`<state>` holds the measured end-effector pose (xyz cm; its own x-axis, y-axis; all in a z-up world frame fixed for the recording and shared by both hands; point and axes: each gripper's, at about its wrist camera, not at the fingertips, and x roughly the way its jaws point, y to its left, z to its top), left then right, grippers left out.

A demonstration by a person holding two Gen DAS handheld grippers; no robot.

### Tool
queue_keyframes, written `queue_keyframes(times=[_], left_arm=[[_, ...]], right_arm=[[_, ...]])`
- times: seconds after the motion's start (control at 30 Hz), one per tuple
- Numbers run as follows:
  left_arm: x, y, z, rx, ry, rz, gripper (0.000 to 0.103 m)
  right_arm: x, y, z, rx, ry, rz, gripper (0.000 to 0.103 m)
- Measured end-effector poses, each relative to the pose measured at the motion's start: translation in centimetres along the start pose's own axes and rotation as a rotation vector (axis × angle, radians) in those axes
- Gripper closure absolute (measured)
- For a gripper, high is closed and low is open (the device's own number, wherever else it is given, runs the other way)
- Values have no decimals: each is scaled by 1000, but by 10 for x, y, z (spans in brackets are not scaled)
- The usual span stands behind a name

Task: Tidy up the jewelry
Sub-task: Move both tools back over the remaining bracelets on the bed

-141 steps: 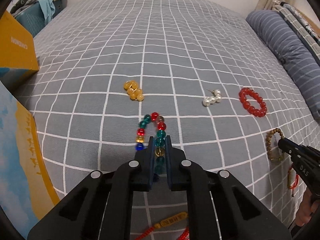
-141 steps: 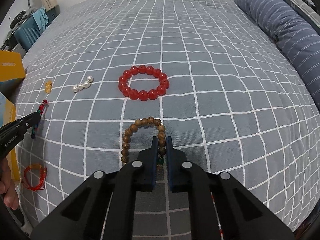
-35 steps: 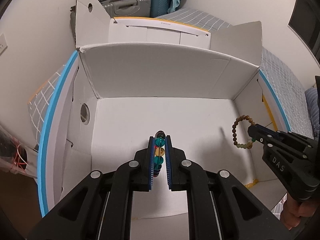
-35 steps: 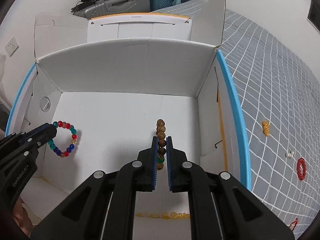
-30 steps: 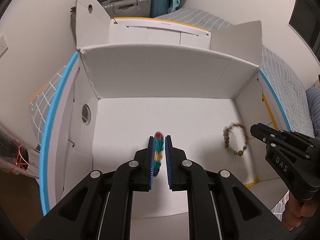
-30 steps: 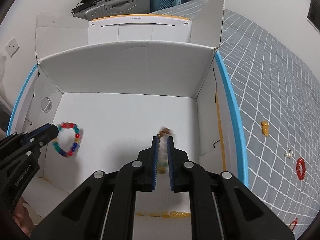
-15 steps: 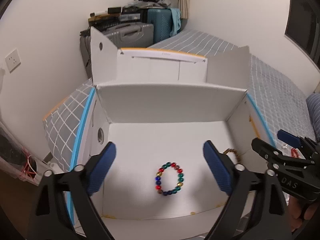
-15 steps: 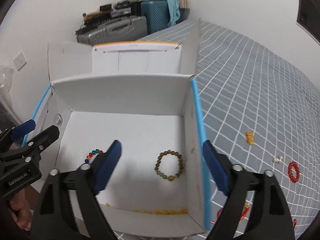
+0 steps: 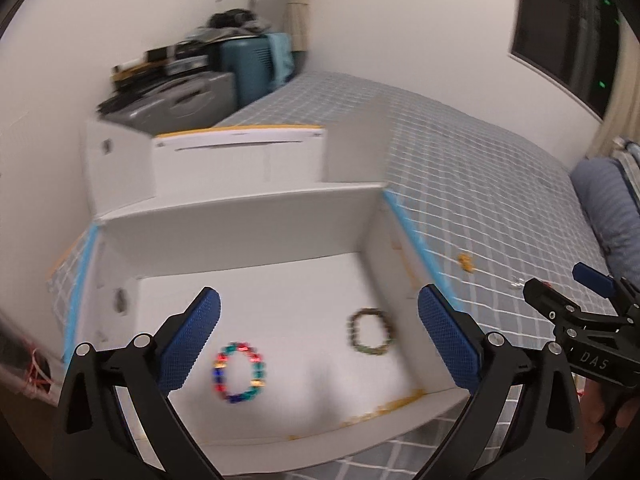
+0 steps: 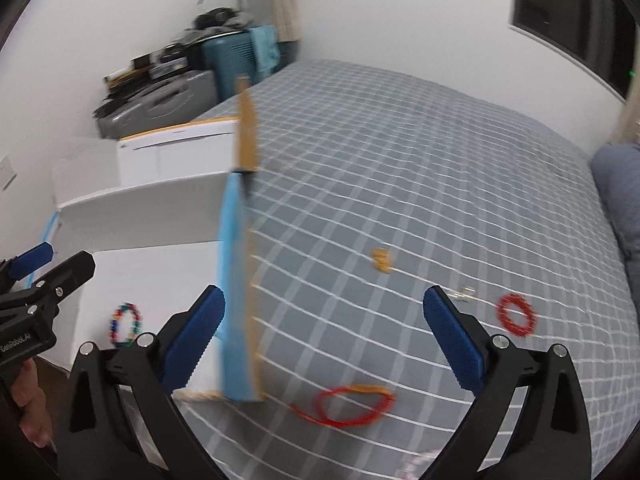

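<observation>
The left wrist view looks straight down into the open white box (image 9: 248, 240), and it alone shows the wooden-bead bracelet (image 9: 372, 332) lying flat on the box floor toward the right wall, apart from the multicoloured bead bracelet (image 9: 239, 372) lying nearer and to the left. The right wrist view sees only the multicoloured bracelet (image 10: 126, 324) through the near left part of the box (image 10: 140, 208); the blue-edged right wall hides the rest.

That same right view alone takes in the jewelry left on the bed (image 10: 420, 160): a red cord loop (image 10: 346, 404) near the box's near right corner, a small amber bead cluster (image 10: 382, 261) farther out, a pale earring (image 10: 464, 292) and a red bead bracelet (image 10: 516, 315) to its right.

The left gripper (image 9: 320, 336) has just been opening; its fingers stand wide apart above the box with nothing between them. The right gripper (image 10: 324, 336) has likewise just been opening, fingers wide apart and empty, over the box's right wall and the bed.

The box flaps stand upright at the far side, leaving the top open. The grey grid-patterned bedcover stretches clear to the right up to a striped pillow (image 9: 608, 208). Suitcases (image 9: 188, 96) are stacked in the far corner against white walls.
</observation>
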<state>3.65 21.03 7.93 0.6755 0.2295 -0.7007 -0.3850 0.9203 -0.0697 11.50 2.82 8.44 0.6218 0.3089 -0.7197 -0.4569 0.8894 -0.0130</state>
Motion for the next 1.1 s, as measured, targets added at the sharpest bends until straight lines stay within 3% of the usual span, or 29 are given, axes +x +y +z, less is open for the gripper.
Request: queue_keyframes(times=[0.33, 0.6, 0.9, 1.1], left_arm=[[17, -116, -11, 158, 23, -168, 6], [34, -196, -34, 255, 72, -262, 6], [66, -241, -73, 322, 141, -297, 6], [93, -249, -100, 336, 189, -288, 6]], right_arm=[[-25, -114, -34, 164, 12, -160, 7], [-39, -194, -83, 278, 57, -273, 7], [-33, -239, -133, 345, 121, -327, 8], [-15, -261, -165, 389, 172, -343, 8]])
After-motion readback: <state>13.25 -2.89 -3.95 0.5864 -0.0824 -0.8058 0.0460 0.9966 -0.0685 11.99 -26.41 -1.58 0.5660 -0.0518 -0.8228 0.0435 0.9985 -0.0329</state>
